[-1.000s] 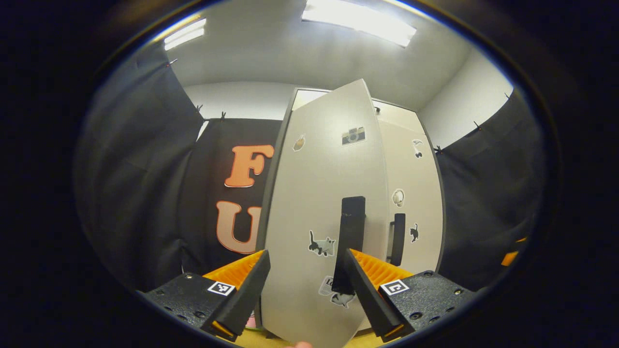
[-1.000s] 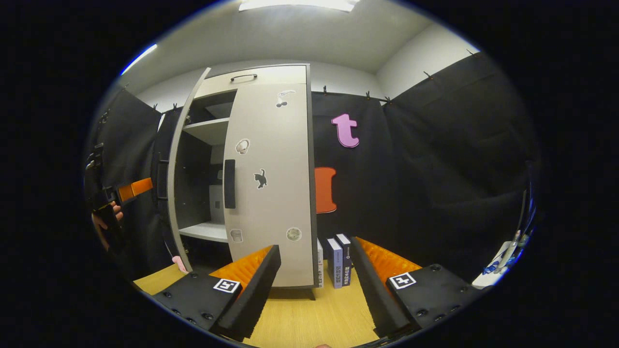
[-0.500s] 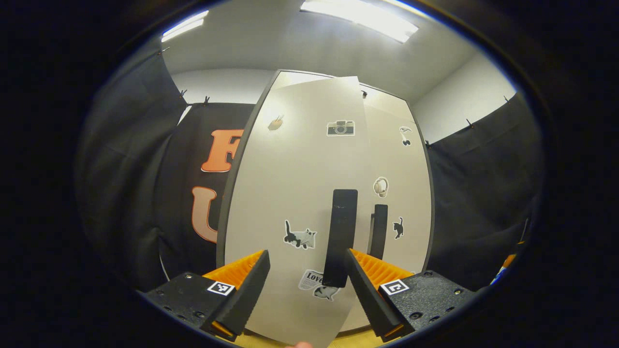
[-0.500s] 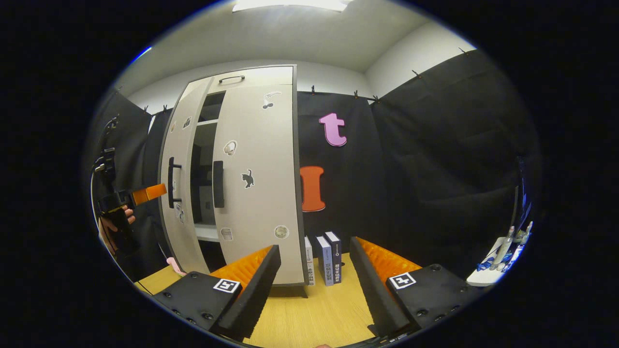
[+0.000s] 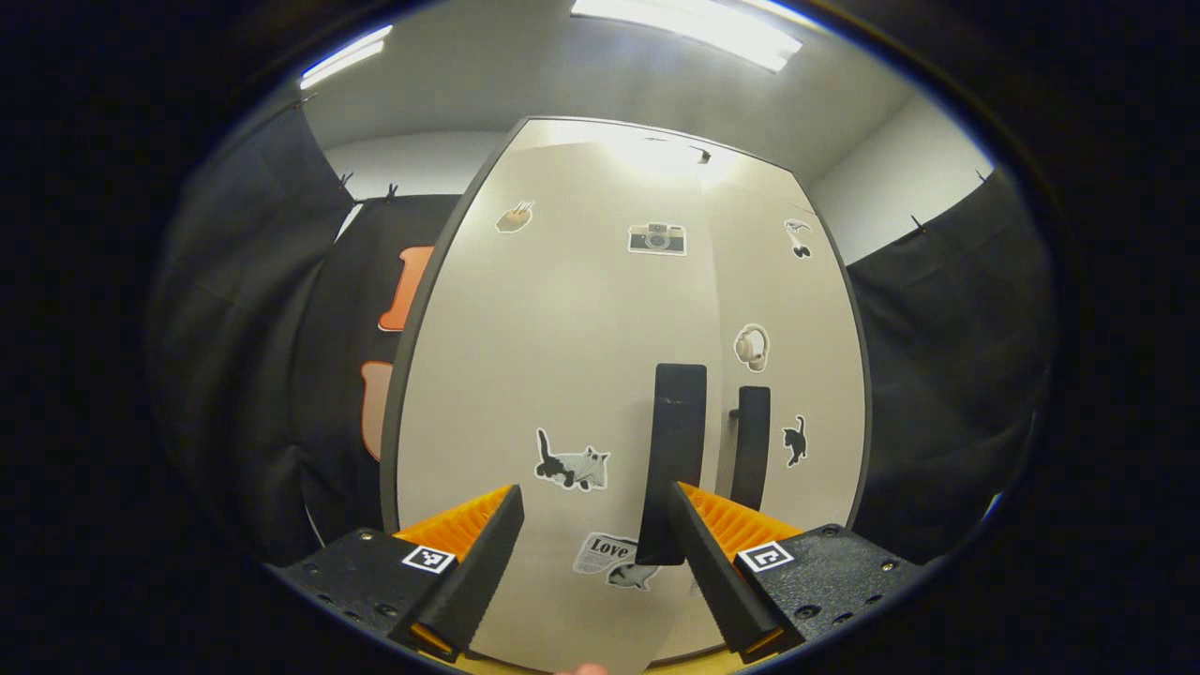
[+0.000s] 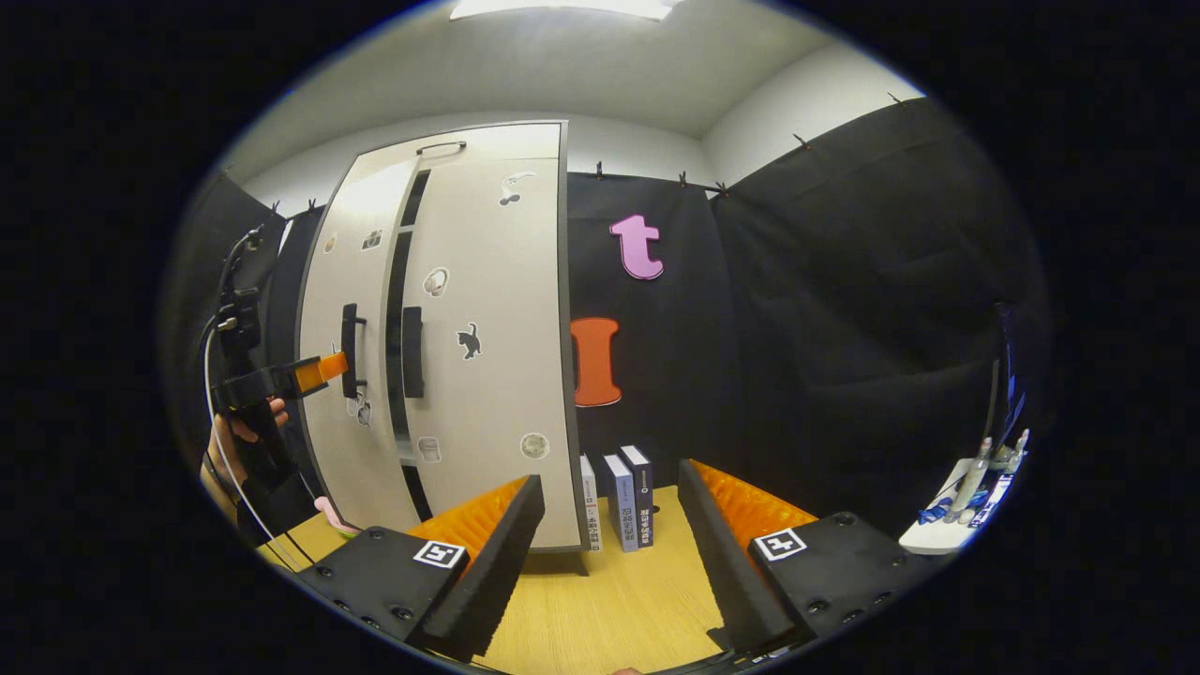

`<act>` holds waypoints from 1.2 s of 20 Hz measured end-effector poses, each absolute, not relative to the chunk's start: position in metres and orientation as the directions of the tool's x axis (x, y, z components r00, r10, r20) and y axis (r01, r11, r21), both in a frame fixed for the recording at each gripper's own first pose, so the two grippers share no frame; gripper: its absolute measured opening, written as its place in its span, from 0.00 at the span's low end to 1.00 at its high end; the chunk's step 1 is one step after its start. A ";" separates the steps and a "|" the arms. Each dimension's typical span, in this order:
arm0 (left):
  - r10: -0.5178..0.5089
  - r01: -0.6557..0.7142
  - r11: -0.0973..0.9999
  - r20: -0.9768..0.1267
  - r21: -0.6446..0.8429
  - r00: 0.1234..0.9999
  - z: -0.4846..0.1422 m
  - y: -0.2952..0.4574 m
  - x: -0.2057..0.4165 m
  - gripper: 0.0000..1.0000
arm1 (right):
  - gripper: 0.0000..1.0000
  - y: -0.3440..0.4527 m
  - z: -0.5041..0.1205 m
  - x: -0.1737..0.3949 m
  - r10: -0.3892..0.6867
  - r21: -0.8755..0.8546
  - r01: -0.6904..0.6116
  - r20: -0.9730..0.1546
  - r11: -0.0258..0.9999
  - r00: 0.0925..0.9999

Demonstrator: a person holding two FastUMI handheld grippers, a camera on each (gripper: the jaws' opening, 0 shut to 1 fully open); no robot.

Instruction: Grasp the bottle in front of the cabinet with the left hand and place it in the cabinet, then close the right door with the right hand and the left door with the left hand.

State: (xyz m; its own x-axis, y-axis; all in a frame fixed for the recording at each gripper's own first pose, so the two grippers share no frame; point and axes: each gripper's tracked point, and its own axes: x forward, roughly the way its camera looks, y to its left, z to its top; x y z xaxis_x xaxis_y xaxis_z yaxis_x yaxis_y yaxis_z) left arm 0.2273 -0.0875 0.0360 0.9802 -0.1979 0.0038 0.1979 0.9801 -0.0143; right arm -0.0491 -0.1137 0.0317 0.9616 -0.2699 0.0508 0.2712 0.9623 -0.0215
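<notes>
In the left gripper view, faced the left door (image 5: 544,356) of the cabinet (image 6: 487,145) straight on, close up, with cat and camera stickers across its pale front. Kept the left gripper (image 5: 592,492) spread wide, with nothing pinched; found the door's dark upright handle (image 5: 677,450) standing between the two fingers, nearer the right-hand one, contact impossible to judge. Saw the right door (image 5: 806,375) just beside it, shut, with its own dark handle (image 5: 750,445) close to the first. From the right gripper view, caught the cabinet off to the left, standing on a wooden table (image 6: 609,600), the left door nearly home but with a narrow dark gap left between the two doors. Noted there the other gripper up by the left door's handle, held by a hand (image 6: 239,436). Kept the right gripper (image 6: 609,478) wide open too, gripping nothing, low over the table and well apart from the cabinet. Made out three books (image 6: 619,497) upright just beside the cabinet's right side
</notes>
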 end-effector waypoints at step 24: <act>-0.151 0.150 0.987 -0.008 -0.064 0.989 0.044 -0.024 0.081 0.94 | 0.96 -0.017 0.008 -0.015 -0.017 0.001 0.017 0.010 1.000 1.000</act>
